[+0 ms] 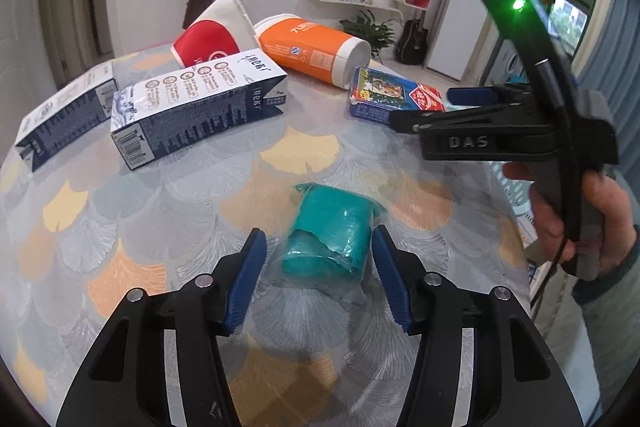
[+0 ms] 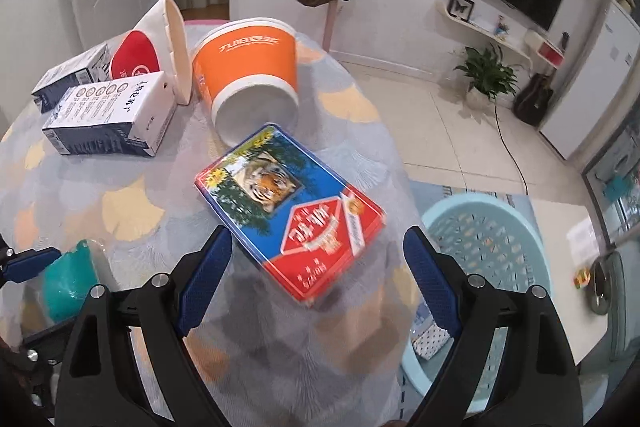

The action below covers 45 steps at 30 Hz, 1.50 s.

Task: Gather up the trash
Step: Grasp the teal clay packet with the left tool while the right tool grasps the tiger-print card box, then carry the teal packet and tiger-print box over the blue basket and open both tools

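Trash litters the round leaf-patterned table (image 1: 120, 227): two dark-blue-and-white milk cartons (image 1: 192, 111), a tipped red-and-white paper cup (image 1: 212, 35), an empty orange paper tub (image 2: 248, 67) on its side, a flat blue-and-red tiger-print box (image 2: 292, 211); left gripper (image 1: 320, 267) spread around a teal plastic bag roll (image 1: 332, 231), right gripper (image 2: 316, 267) wide over the box, pale-blue plastic basket (image 2: 500, 235) on the floor holding a small patterned packet (image 2: 432, 341)

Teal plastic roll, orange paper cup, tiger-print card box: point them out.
Teal plastic roll (image 1: 332, 227), left wrist view, upper side.
Orange paper cup (image 2: 248, 61), right wrist view, orange wall.
Tiger-print card box (image 2: 296, 211), right wrist view, top face.
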Each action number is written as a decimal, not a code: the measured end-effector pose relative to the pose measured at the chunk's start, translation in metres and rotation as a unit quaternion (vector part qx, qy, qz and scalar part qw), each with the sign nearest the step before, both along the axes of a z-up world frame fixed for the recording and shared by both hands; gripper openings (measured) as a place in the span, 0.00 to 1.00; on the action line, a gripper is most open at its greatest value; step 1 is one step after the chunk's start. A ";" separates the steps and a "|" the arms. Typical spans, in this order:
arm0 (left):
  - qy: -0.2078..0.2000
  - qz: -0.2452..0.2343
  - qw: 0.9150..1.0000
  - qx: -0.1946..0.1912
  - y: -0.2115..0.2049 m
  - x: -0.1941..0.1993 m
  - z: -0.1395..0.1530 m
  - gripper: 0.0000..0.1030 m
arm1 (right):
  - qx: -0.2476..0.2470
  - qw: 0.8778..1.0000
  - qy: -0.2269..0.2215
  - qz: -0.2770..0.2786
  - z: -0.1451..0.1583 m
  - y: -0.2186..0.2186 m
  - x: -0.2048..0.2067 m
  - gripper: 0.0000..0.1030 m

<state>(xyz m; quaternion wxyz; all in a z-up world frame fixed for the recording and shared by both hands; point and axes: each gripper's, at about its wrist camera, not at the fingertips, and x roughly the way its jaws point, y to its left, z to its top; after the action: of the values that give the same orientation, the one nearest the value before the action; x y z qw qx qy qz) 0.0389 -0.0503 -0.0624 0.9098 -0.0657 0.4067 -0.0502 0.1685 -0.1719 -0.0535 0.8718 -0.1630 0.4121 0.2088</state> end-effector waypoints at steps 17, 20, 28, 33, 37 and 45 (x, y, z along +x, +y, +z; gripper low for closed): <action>-0.001 -0.001 1.000 -0.008 0.004 -0.003 0.000 0.50 | 0.056 0.996 0.035 0.057 -0.005 0.006 0.021 0.67; -0.003 0.002 1.000 -0.017 0.005 -0.005 0.000 0.43 | 0.068 0.995 0.022 0.068 -0.001 0.004 -0.001 0.62; -0.015 -0.018 0.999 -0.038 -0.001 -0.013 0.014 0.37 | 0.117 0.991 -0.013 0.063 0.031 -0.012 -0.054 0.60; -0.050 -0.035 0.997 -0.054 -0.012 -0.011 0.054 0.37 | 0.140 0.987 -0.070 0.039 0.073 -0.041 -0.079 0.60; -0.078 -0.058 0.993 -0.062 -0.030 -0.002 0.086 0.37 | 0.169 0.980 -0.101 -0.013 0.099 -0.079 -0.078 0.60; -0.101 -0.122 0.985 -0.069 -0.095 0.053 0.129 0.37 | 0.166 0.960 -0.144 -0.175 0.110 -0.162 -0.063 0.60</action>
<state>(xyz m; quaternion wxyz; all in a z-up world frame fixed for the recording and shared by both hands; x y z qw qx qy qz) 0.0924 -0.1455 0.0668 0.9264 -0.0730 0.3137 -0.1949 0.1056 -0.3342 0.0564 0.9597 0.0305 0.2636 0.0929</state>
